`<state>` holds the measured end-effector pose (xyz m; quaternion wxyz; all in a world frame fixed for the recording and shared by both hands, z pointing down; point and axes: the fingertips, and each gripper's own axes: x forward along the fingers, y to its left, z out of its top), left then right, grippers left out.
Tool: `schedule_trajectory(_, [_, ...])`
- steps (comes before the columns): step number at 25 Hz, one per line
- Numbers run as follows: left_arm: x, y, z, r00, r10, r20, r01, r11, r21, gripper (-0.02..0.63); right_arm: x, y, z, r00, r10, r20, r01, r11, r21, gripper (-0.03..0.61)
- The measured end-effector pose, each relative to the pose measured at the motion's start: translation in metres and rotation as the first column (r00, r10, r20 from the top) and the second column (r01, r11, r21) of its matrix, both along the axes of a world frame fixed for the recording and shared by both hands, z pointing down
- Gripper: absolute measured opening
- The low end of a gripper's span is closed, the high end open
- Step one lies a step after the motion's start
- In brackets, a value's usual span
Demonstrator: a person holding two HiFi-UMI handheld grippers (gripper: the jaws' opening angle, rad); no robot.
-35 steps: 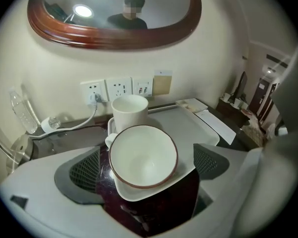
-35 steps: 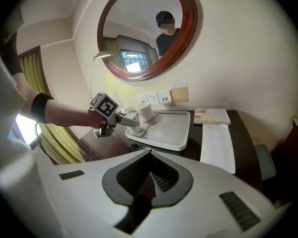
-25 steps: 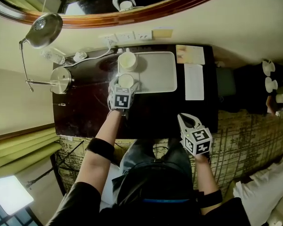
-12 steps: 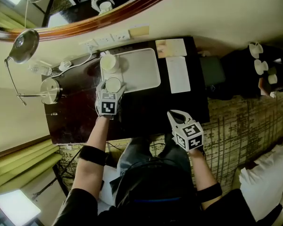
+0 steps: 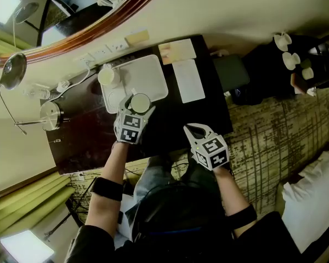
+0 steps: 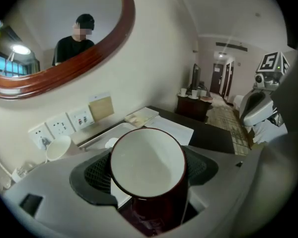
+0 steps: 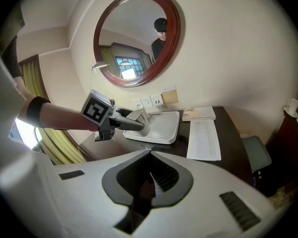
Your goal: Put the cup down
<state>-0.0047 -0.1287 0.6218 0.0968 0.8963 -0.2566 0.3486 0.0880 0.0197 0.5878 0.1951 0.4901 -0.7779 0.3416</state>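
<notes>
Left gripper point(image 5: 137, 106) clamped on dark red cup point(image 6: 148, 165) with white inside, held by near edge of white tray point(image 5: 149, 74), right gripper point(image 5: 193, 130) fully closed, empty, over dark table point(image 5: 170, 119).

left gripper point(image 5: 137, 105) holding cup point(image 5: 140, 101), white tray point(image 5: 147, 76)

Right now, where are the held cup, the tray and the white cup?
held cup point(image 6: 148, 162): left gripper view, white inside.
tray point(image 5: 143, 76): head view, bare middle.
white cup point(image 5: 106, 76): head view, open top.
</notes>
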Motion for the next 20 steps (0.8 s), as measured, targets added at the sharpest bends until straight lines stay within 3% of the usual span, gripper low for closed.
schedule_trajectory(5, [0.043,0.026,-0.005,0.996,0.089,-0.021,-0.089,0.996,-0.015,0.393,0.014,0.005,-0.002,1.000,0.012,0.004,-0.012,1.000,0.006,0.000])
schedule_trajectory(14, [0.093,0.060,0.004,0.991,0.132,-0.027,-0.133,0.990,-0.048,0.393,0.042,0.017,-0.004,0.999,0.033,0.003,-0.033,0.999,-0.001,0.002])
schedule_trajectory(20, [0.104,0.075,0.025,0.990,0.143,-0.011,-0.144,0.986,-0.081,0.393,0.057,0.028,0.003,0.999,0.053,0.005,-0.053,0.998,-0.017,0.000])
